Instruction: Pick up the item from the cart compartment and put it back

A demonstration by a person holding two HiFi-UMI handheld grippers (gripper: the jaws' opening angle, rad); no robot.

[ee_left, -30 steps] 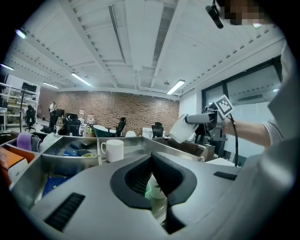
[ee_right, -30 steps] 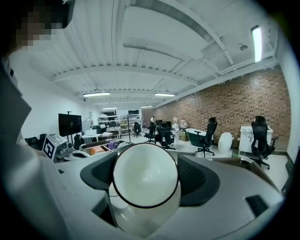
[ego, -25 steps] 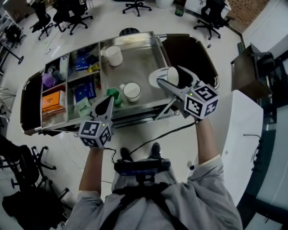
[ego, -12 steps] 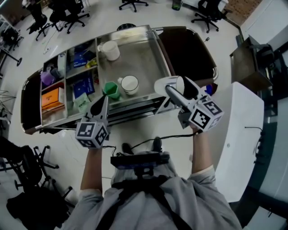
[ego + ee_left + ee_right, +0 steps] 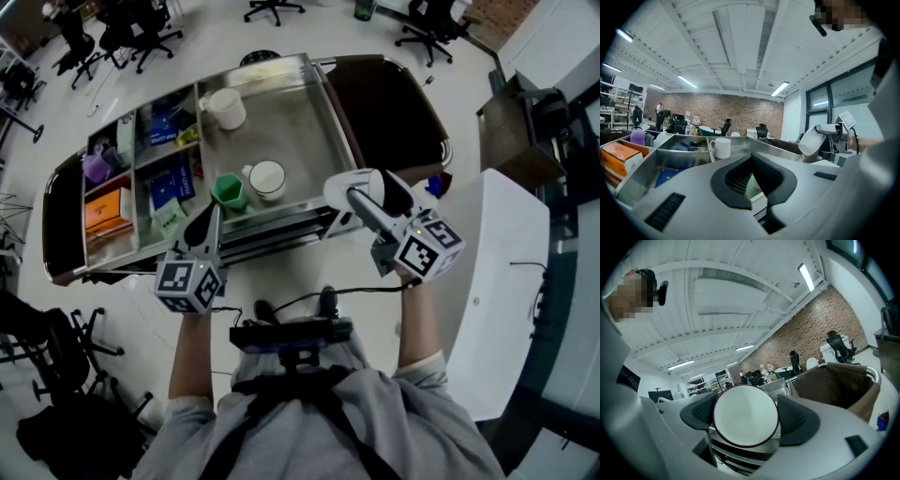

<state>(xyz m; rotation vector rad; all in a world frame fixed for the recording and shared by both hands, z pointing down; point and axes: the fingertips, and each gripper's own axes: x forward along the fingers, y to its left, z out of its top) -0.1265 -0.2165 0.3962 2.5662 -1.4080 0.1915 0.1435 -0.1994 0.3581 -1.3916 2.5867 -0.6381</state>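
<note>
The right gripper [image 5: 366, 187] is closed on a white cup [image 5: 746, 416], one jaw on each side of it. In the head view the gripper covers a big part of the cup, so no handle can be seen there. In the right gripper view only a round white face with a thin dark edge shows, and I cannot tell for sure if this is the mouth or the base.

The cup lies on its side. Its long axis runs along the jaws, about level, and the round face looks back at the gripper's camera. It is held in the air at the front right corner of the cart [image 5: 272, 234], just beside the dark brown bag [image 5: 384, 112], and is not in any compartment.

The left gripper [image 5: 210, 214] has its jaws drawn together and holds nothing. Its grey body fills the lower half of its own view. It points at the green cup [image 5: 228, 190], which stands next to another white cup [image 5: 267, 178] in the large tray compartment [image 5: 291, 131]. A white mug [image 5: 228, 108] stands farther back.
</note>
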